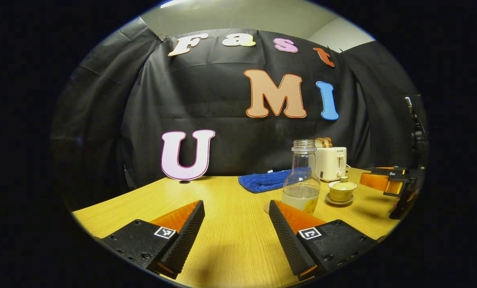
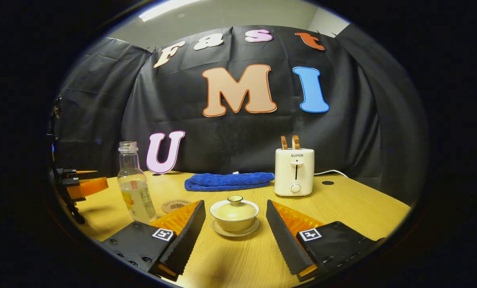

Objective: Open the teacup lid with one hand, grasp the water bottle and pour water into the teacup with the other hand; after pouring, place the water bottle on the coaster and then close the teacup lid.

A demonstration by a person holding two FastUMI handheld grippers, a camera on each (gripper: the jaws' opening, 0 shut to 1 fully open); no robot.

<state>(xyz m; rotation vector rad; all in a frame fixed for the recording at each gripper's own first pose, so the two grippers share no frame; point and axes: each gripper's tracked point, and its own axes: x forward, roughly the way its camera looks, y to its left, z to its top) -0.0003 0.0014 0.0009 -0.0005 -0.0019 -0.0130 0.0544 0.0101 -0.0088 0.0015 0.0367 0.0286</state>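
Note:
A pale lidded teacup (image 2: 234,214) on its saucer sits straight ahead of my right gripper (image 2: 234,205), which is open; the cup lines up with the gap between the fingers and neither finger touches it. The lid (image 2: 235,200) rests on the cup. The clear, uncapped water bottle (image 2: 134,188), partly filled, stands upright to the left, with a round coaster (image 2: 175,205) on the table beside it. My left gripper (image 1: 236,206) is open and holds nothing. The bottle (image 1: 302,180) rises just behind its right finger, and the teacup (image 1: 342,191) is farther right.
A cream toaster (image 2: 294,172) with bread in its slots stands at the back right, and a folded blue towel (image 2: 228,181) lies along the back. The wooden table (image 2: 354,208) has bare room to the right. The other gripper (image 1: 390,182) hovers at the table's right edge.

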